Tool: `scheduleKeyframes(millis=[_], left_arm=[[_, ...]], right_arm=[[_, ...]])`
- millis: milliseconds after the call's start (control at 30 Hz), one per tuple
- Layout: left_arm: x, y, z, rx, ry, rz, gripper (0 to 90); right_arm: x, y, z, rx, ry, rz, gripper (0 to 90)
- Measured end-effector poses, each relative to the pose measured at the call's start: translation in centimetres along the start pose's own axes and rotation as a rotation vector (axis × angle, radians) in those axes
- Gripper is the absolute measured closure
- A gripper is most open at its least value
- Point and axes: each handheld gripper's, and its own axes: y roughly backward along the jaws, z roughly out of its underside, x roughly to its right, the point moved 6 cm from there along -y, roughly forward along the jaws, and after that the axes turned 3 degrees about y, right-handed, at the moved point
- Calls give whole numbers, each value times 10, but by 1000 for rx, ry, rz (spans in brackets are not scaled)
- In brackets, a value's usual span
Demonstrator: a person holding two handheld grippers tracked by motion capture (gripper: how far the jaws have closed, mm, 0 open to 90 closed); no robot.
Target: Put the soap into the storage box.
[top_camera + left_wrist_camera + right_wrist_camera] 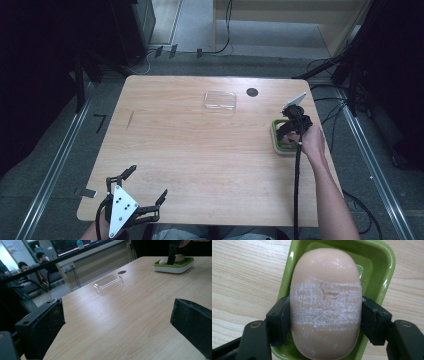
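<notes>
A pale peach soap bar (325, 290), scuffed white across its middle, lies lengthwise in a green soap dish (384, 267) with a white base (276, 145) near the table's right edge. My right gripper (325, 320) reaches down into the dish, and its black pads (278, 322) press on both long sides of the bar. Whether the bar rests on the dish or hangs just above it I cannot tell. From the left gripper view the dish (175, 266) and soap (163, 260) are far off. My left gripper (148, 181) rests at the front left corner, jaws wide apart around bare wood (118, 325).
A clear plastic lid (220, 100) lies at the back middle of the wooden table (200, 150), beside a dark round spot (252, 92). Cables and metal rails run along the floor around the table. People sit at desks far behind.
</notes>
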Motion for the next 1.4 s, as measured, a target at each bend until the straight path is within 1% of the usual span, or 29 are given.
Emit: scheduleKeyframes(millis=[400, 967, 1067, 1200, 1400], left_arm=[[0, 0, 0, 0, 0, 1, 0], [0, 0, 0, 0, -3, 2, 0], [0, -1, 0, 1, -3, 3, 0], [0, 0, 0, 1, -3, 3, 0], [0, 0, 0, 2, -1, 2, 0]], right_arm=[[1, -3, 2, -22, -14, -3, 336], [1, -4, 4, -44, -4, -3, 335], [1, -4, 4, -46, -8, -4, 336], [1, -4, 5, -45, 0, -2, 335], [1, -4, 5, -49, 0, 0, 335]])
